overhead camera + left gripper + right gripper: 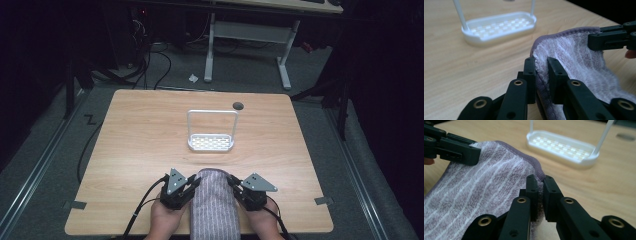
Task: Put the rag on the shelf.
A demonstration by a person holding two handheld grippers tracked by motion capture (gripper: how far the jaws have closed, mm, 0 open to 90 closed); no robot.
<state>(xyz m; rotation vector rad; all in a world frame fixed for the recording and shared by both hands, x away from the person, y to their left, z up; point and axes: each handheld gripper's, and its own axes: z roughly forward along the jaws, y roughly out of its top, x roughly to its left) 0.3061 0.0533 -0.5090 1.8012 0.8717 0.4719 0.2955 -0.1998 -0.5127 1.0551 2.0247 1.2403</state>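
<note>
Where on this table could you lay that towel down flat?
Bare wood lies left and right of the white rack out to the table edges, and between rack and towel. The near edge is crowded: left gripper and right gripper pinch the towel's corners there.

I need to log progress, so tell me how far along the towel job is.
Done: both far corners of the towel are clamped, one in the left gripper, one in the right gripper. In hand: the towel hangs stretched between them at the near table edge. Left, probably: hanging it over the white rack, which stands bare mid-table.
</note>
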